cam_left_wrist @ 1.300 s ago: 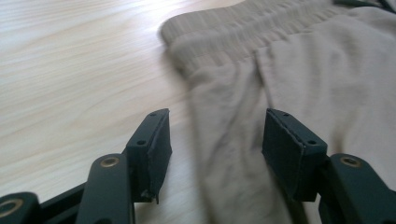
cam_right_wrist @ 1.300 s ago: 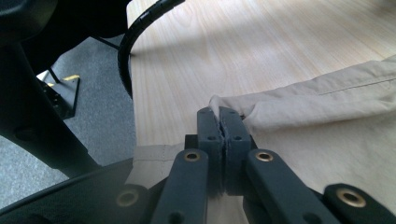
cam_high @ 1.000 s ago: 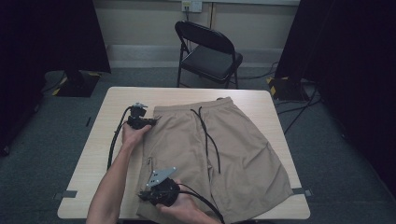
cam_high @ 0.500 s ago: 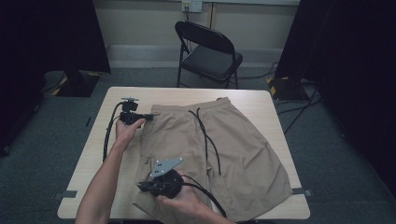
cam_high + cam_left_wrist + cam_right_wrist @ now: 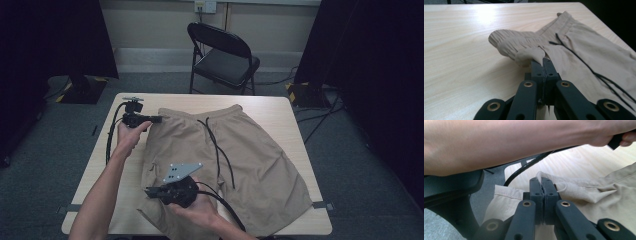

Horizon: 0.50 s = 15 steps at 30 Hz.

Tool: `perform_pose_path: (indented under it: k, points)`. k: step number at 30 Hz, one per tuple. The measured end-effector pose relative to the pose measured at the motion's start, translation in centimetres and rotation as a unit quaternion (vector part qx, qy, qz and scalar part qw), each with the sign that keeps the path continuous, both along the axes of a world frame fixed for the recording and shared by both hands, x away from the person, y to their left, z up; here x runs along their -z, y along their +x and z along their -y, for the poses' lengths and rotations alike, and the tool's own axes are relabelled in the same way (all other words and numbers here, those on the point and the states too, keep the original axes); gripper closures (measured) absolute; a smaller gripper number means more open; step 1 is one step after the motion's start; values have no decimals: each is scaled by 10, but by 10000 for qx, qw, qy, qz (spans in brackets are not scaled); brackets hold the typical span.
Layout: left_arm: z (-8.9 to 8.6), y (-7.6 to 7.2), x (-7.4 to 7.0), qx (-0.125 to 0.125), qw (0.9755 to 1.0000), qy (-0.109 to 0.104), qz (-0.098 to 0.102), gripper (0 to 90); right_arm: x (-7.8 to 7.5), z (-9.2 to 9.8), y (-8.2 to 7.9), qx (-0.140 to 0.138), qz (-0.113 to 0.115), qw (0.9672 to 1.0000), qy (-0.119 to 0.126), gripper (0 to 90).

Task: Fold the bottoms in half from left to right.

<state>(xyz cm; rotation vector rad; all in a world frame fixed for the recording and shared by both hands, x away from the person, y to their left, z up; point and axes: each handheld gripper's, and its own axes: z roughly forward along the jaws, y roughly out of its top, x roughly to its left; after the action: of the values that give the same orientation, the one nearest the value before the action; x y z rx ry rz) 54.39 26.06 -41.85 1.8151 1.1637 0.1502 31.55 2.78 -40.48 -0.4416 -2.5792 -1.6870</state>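
Tan shorts (image 5: 250, 165) with a black drawstring (image 5: 220, 150) lie spread on the light wooden table (image 5: 280, 107). My left gripper (image 5: 159, 119) is at the waistband's left corner, shut on a fold of the fabric. In the left gripper view, the jaws (image 5: 543, 61) pinch a bunched tan flap of the shorts (image 5: 586, 50) and hold it off the tabletop. My right gripper (image 5: 147, 191) is at the near left edge of the left leg. In the right gripper view, its jaws (image 5: 541, 181) are shut on the tan cloth (image 5: 614, 195) by the hem.
A black folding chair (image 5: 225, 55) stands beyond the table's far edge. Cables trail from both grippers over the table's left part. The person's left forearm (image 5: 511, 142) crosses the top of the right gripper view. Bare wood (image 5: 461, 50) lies left of the shorts.
Both grippers have risen, still shut on the shorts, and the left edge of the cloth has lifted with them. The left gripper has also shifted slightly left.
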Motion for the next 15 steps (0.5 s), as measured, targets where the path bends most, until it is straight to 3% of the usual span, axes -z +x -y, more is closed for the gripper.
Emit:
perform_pose_path:
  k: [2,3,4,5,6,7,10,13,15]
  points:
    - [-1,-2,-7,-11,10000,-59,39,900,-6,2,0,11,43,10000,48,889]
    - [-1,-3,-17,20,10000,33,82,900,-11,2,0,8,100,9999,69,889]
    - [-1,-3,-17,20,10000,33,82,900,-11,2,0,8,100,9999,69,889]
    - [-2,-4,-27,-42,9999,-45,115,900,-16,3,0,-4,136,9999,98,889]
    - [-2,-4,-27,-42,9999,-45,115,900,-16,3,0,-4,136,9999,98,889]
    - [-3,-5,-36,-49,9998,-39,174,900,-21,3,-1,-8,184,9997,132,889]
    - [-4,-6,-44,-74,9997,-64,233,900,-25,2,-2,-20,216,9996,179,889]
    - [-8,-8,-53,-99,9994,-123,299,900,-32,1,-1,-32,111,9994,327,889]
    - [-12,-10,-61,-141,9992,-91,351,900,-38,-1,-4,-62,191,9991,375,889]
